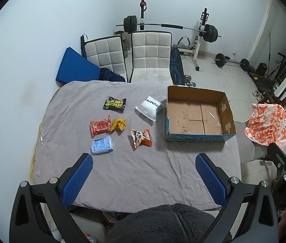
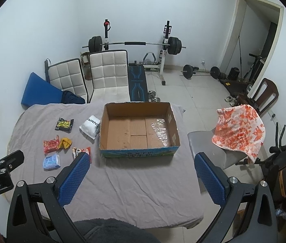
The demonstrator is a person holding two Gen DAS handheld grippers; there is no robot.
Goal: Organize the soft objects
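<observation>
Several soft packets lie on the grey table cloth (image 1: 122, 172): a black packet (image 1: 114, 104), a white pouch (image 1: 148, 111), a red packet (image 1: 100, 128), a yellow packet (image 1: 118, 124), a panda packet (image 1: 141, 140) and a pale blue pack (image 1: 102, 147). An open, empty cardboard box (image 1: 198, 115) stands to their right; it also shows in the right wrist view (image 2: 138, 132). My left gripper (image 1: 143, 178) is open and empty above the table's near edge. My right gripper (image 2: 141, 177) is open and empty in front of the box.
Two white chairs (image 1: 151, 54) stand behind the table, with a blue pad (image 1: 76, 66) at the left. A grey chair with an orange-patterned towel (image 2: 238, 131) stands to the right. Weight-lifting gear (image 2: 134, 44) fills the far floor.
</observation>
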